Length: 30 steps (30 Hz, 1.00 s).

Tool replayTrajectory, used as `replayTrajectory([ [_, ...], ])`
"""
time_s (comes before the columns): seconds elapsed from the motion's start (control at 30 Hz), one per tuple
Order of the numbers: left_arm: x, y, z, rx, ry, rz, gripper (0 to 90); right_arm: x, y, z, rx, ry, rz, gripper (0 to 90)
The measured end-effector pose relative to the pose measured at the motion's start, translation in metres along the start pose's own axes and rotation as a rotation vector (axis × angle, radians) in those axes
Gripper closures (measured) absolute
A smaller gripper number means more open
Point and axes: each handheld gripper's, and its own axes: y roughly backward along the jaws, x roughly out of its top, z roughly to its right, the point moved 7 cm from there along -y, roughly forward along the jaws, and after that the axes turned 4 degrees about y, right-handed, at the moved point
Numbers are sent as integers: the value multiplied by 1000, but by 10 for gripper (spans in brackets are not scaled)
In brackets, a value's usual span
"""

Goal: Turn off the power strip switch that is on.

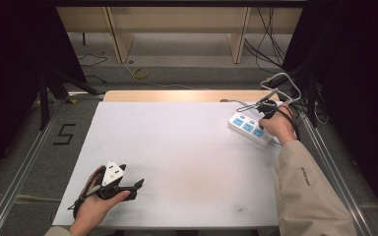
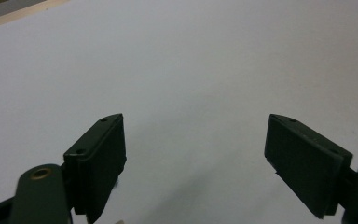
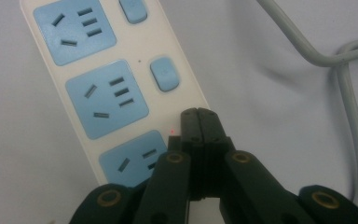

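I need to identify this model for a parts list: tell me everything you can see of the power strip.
The power strip is a white, plastic-looking bar lying flat near the table's far right edge. Three light-blue socket panels run along it, each beside a small blue switch button. A grey cable loops beside it. The shut right gripper has its tips over the third switch's spot; contact is unclear.

White tabletop [image 1: 187, 147] lying flat, pale wooden strip showing along far edge. White power strip [image 1: 248, 129] with blue sockets and blue switches lying near far right corner, angled across tabletop. Grey cable [image 3: 307, 46] trailing from it, looping over right edge area, resting on white surface. Faint dark smudges showing near middle and near front edge, right of centre. Left hand [image 1: 96, 206] resting on front left part of tabletop.
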Motion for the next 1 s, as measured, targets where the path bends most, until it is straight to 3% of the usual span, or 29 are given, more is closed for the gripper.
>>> replayTrajectory([
  [0.57,0,0,0,-2,-1,-2,205,0,0,-2,-31,21,2,900],
  [1.0,0,-1,0,-1,1,-2,205,2,3,-5,-18,8,39,900],
])
